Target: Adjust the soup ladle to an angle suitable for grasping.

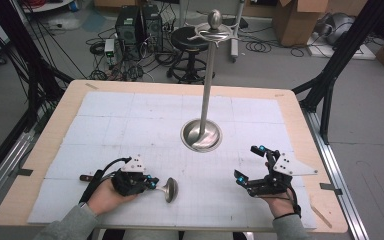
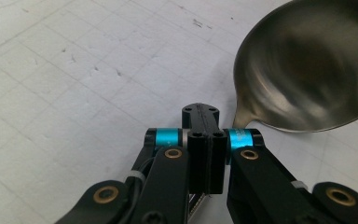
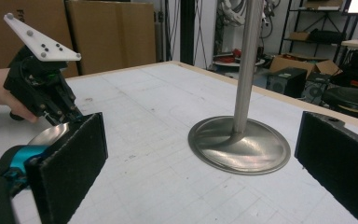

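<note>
The left gripper [image 1: 152, 184] has its jaws clamped on the handle of a steel ladle [image 1: 170, 189], whose bowl sits just past the jaw tips, close over the bench [image 1: 45, 150]. The right gripper [image 1: 252, 165] rests wide, gripping nothing. Beyond and between the two grippers stands a metal stand [image 1: 201, 134], its round base on the bench and its pole upright.

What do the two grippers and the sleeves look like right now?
Both the left gripper and right gripper are black linkages with cyan joints and grey three-cornered top plates. Black cable trails from the left. Jaw pads look dark and coarse. Sleeves are grey.
</note>
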`<state>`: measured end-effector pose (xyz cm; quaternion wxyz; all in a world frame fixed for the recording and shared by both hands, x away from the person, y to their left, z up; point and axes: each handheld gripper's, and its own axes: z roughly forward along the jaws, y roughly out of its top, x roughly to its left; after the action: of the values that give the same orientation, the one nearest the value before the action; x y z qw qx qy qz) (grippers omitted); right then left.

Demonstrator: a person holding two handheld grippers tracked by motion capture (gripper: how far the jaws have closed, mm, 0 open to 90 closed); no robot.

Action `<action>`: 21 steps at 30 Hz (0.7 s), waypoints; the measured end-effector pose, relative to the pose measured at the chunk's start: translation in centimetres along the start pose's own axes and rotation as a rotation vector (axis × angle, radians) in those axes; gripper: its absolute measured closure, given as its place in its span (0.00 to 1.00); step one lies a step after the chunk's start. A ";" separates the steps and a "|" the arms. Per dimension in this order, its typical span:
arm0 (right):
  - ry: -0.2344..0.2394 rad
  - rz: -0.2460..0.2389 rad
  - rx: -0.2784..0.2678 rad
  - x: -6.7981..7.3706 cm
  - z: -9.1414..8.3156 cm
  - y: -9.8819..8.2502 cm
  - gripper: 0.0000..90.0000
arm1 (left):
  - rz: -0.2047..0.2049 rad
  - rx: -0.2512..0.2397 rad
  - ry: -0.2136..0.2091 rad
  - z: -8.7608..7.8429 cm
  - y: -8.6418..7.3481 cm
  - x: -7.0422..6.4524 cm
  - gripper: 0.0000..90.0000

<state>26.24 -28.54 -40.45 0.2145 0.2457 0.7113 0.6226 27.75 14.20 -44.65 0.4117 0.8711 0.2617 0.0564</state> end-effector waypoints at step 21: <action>0.008 0.000 0.006 0.0 0.3 0.1 0.01 | -0.033 -0.077 0.094 -5.7 -2.9 0.3 1.00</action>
<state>26.42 -28.26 -40.44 0.2111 0.2438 0.7139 0.6215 25.00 19.83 -43.10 0.4333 0.8465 0.2927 0.1005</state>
